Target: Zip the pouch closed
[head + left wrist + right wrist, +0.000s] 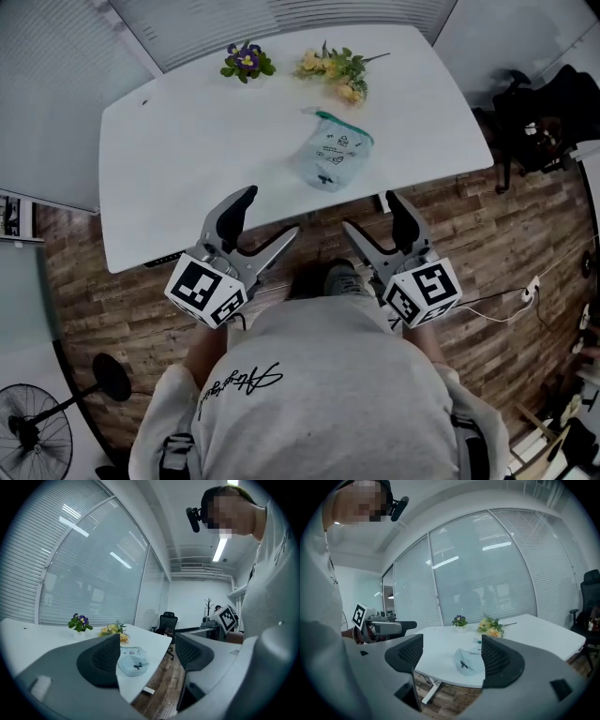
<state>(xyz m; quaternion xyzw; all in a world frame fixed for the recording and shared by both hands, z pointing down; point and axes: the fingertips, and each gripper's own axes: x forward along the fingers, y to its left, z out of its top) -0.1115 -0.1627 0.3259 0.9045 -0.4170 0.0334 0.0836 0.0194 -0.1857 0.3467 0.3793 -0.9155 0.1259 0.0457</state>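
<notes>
Plainly, the pouch (pixel 335 157) lies well ahead of the left gripper (pixel 268 214) and right gripper (pixel 371 213), both spread wide, holding nothing.

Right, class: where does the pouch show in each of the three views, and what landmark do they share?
Head view: pouch upper centre, near the table's front edge.
Left gripper view: pouch low centre, between the jaws.
Right gripper view: pouch low centre, between the jaws.
Shared landmark: yellow flowers just behind it.
</notes>
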